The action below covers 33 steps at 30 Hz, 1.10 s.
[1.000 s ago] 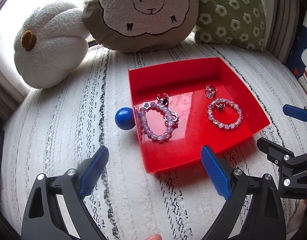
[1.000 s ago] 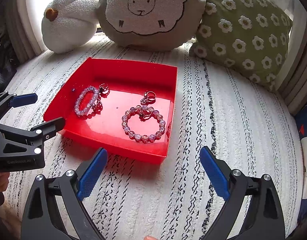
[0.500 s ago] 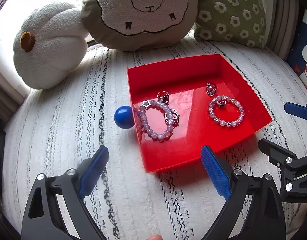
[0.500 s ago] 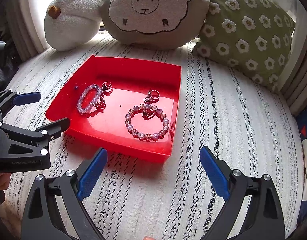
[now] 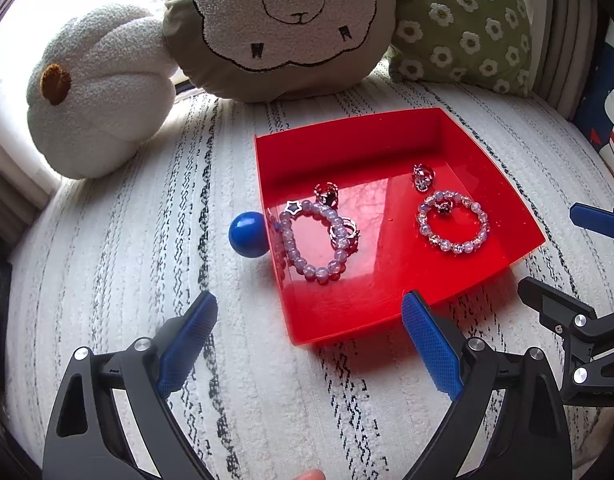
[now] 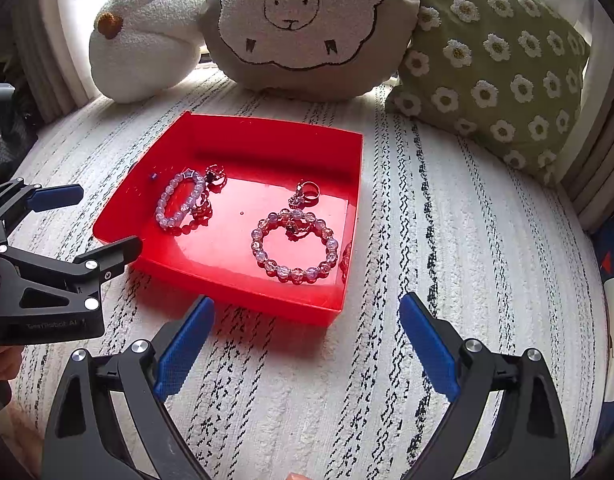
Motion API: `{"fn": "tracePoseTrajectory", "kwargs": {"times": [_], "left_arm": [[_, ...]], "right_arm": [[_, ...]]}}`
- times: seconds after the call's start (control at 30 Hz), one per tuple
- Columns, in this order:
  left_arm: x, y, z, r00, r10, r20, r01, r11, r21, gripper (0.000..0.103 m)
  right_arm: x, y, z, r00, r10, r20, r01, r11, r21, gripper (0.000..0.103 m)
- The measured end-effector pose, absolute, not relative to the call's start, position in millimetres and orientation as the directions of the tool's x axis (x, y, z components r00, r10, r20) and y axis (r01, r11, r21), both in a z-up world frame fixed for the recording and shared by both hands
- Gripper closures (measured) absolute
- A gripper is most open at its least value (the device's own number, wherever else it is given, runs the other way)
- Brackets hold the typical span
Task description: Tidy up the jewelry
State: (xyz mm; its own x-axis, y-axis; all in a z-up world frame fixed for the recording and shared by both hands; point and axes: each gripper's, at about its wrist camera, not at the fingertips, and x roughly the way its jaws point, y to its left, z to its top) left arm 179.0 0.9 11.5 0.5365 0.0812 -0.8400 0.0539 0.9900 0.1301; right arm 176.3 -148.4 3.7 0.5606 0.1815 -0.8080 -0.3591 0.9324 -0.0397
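A red tray sits on a white rug with black stripes. Inside it lie a purple bead bracelet with a star charm, a pink bead bracelet, and several rings, one near the pink bracelet. A blue ball rests on the rug against the tray's left wall. My left gripper is open, just short of the tray's near corner. My right gripper is open too, in front of the tray's near wall. Neither holds anything.
Along the back lean a white pumpkin cushion, a sheep cushion and a green daisy cushion. The right gripper's body stands at the tray's right; the left one at its left.
Both grippers have edged a little closer to the tray and stayed open. The tray, the jewelry and the ball lie where they were.
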Motion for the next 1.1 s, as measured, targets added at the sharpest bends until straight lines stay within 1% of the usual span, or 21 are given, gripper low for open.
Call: {"fn": "tracePoseTrajectory", "kwargs": {"times": [1.1], "left_arm": [[177.3,0.5,11.0,0.537,0.077,-0.840,0.062,0.989,0.131,0.014]], "right_arm": [[177.5,-150.5,3.8,0.556,0.185,-0.810,-0.365,0.930,-0.038,0.011]]}}
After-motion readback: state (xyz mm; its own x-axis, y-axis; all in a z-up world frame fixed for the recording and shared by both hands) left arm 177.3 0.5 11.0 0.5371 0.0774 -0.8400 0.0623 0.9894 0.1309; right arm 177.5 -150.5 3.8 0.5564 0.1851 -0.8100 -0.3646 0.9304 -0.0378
